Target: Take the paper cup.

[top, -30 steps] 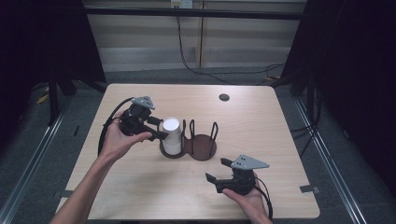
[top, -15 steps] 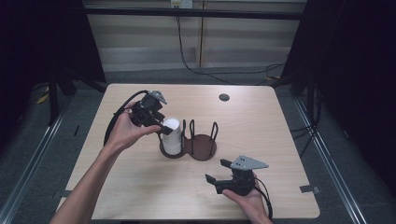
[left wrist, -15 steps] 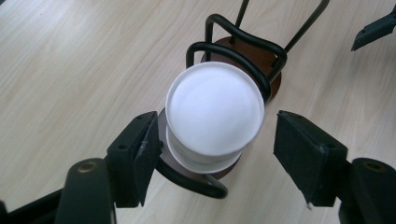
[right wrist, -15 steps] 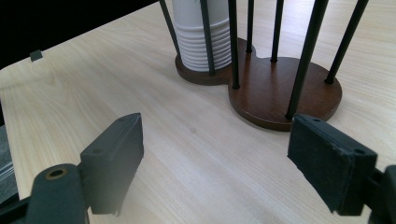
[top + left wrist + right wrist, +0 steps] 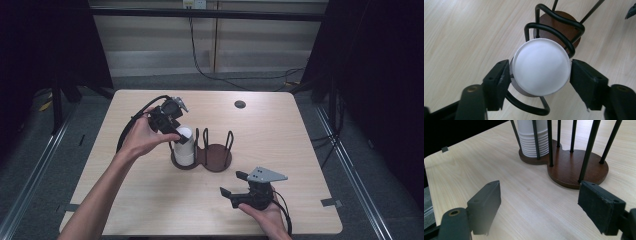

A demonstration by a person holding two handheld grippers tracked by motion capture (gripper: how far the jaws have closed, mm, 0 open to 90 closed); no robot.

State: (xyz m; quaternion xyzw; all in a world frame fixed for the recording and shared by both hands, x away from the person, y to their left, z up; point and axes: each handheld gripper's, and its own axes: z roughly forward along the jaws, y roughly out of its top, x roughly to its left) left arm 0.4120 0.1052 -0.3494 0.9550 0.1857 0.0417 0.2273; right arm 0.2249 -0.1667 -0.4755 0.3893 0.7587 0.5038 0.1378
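A stack of white cups stands upside down in the left bay of a brown wooden holder with black wire posts; the right bay holds nothing. My left gripper reaches down over the stack, and its jaws have just been closing. In the left gripper view the two pads press on opposite sides of the top cup, so the left gripper is shut on it. My right gripper rests near the table's front edge with open jaws. In the right gripper view it faces the holder and the stack.
The light wooden table has a small dark round disc near its far edge. Black curtains hang on both sides and cables run over the floor behind. Bare tabletop lies between the holder and my right gripper.
My left hand has moved right and toward the far side, bringing the left gripper over the cup stack, and its jaws have drawn in around the top cup. The right gripper has stayed put.
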